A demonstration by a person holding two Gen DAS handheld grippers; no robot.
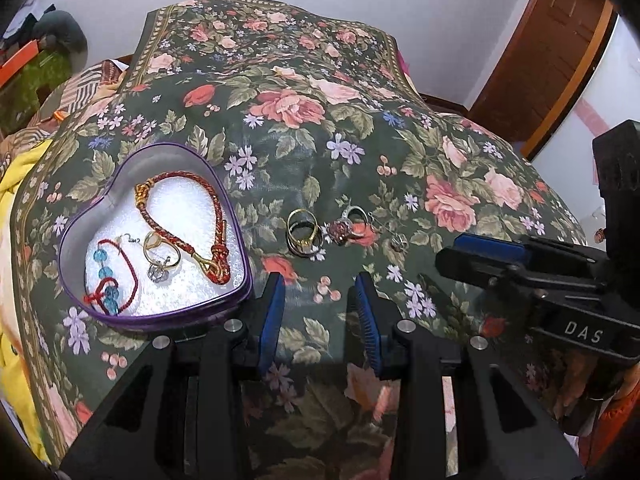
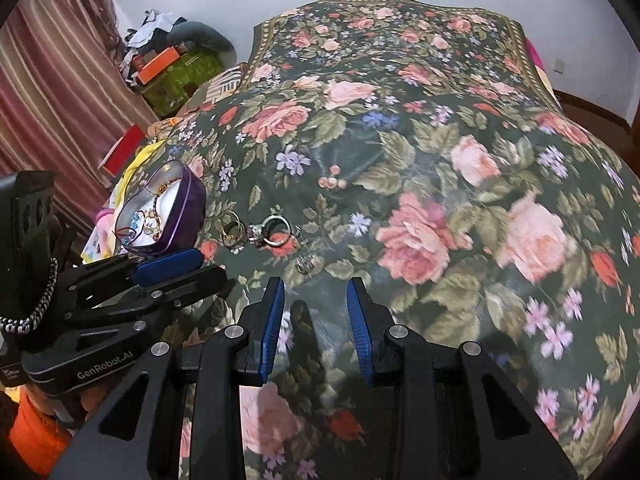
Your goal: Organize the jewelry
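A purple heart-shaped tin (image 1: 80,292) with a white lining sits on the floral bedspread (image 1: 304,112). In it lie a red-and-gold braided bracelet (image 1: 180,216), a red cord with blue beads (image 1: 106,276) and a gold ring with a clear stone (image 1: 160,258). Loose on the cloth lie gold rings (image 1: 303,232), a red-stone piece with silver rings (image 1: 348,226) and a small earring (image 1: 398,242). My left gripper (image 1: 320,284) is open and empty just short of the rings. My right gripper (image 2: 315,288) is open and empty, near the earring (image 2: 305,265). The tin also shows in the right wrist view (image 2: 192,204).
The bedspread slopes off at the left onto yellow cloth (image 1: 16,184). A brown wooden door (image 1: 548,52) stands at the back right. In the right wrist view a striped curtain (image 2: 52,80) and a pile of boxes and clothes (image 2: 172,60) stand at the left.
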